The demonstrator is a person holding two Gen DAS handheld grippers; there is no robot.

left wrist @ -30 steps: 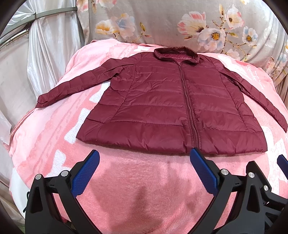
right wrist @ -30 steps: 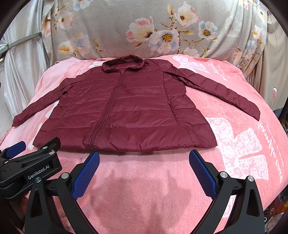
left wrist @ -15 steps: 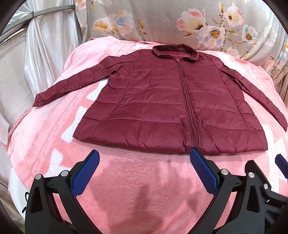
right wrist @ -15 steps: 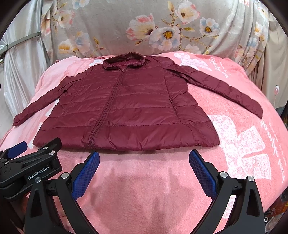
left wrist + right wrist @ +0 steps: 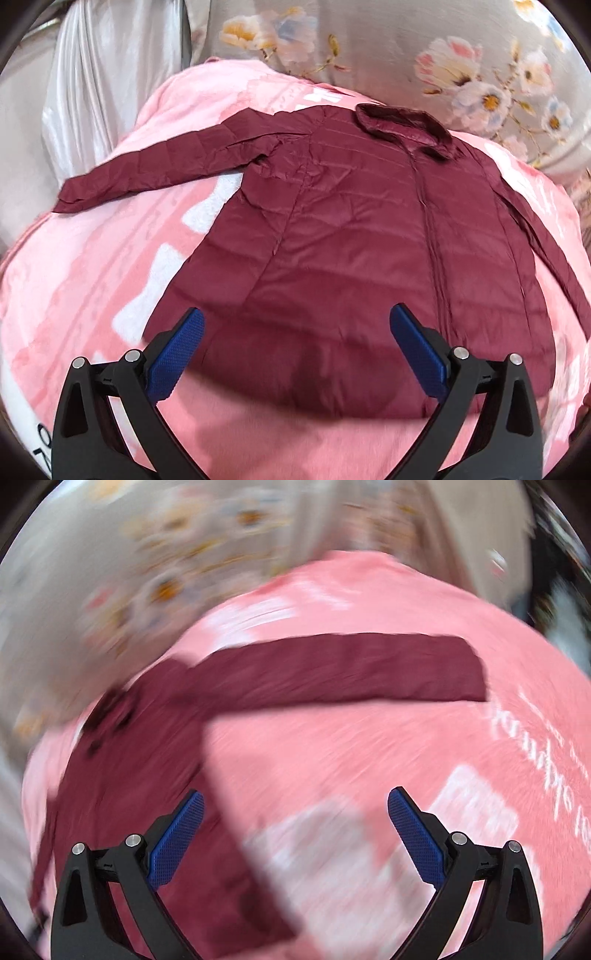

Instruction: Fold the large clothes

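Both sets of jaws stood wide apart and held nothing. The left gripper (image 5: 295, 354) had come forward from the bare blanket at the near edge, so that its blue pads now hung over the lower front of the maroon jacket (image 5: 351, 240), with the hem just beneath them. The right gripper (image 5: 293, 834) had swung off to its own side, fast enough to smear its whole view; where a moment earlier it faced the jacket square on, it now looked along the right sleeve (image 5: 351, 668), which lay stretched out flat across the pink blanket (image 5: 369, 760), the cuff well ahead of the pads.

The jacket itself had not shifted: it lay face up, zipped, collar (image 5: 402, 123) toward the floral cover (image 5: 461, 48) at the back, and the left sleeve (image 5: 155, 168) spread out toward the silvery curtain (image 5: 92, 85).

To my eye the folding proper had not begun. The hands had only split up, one toward the hem and one toward the sleeve, which suggested the sleeve would be taken first and laid in over the body.
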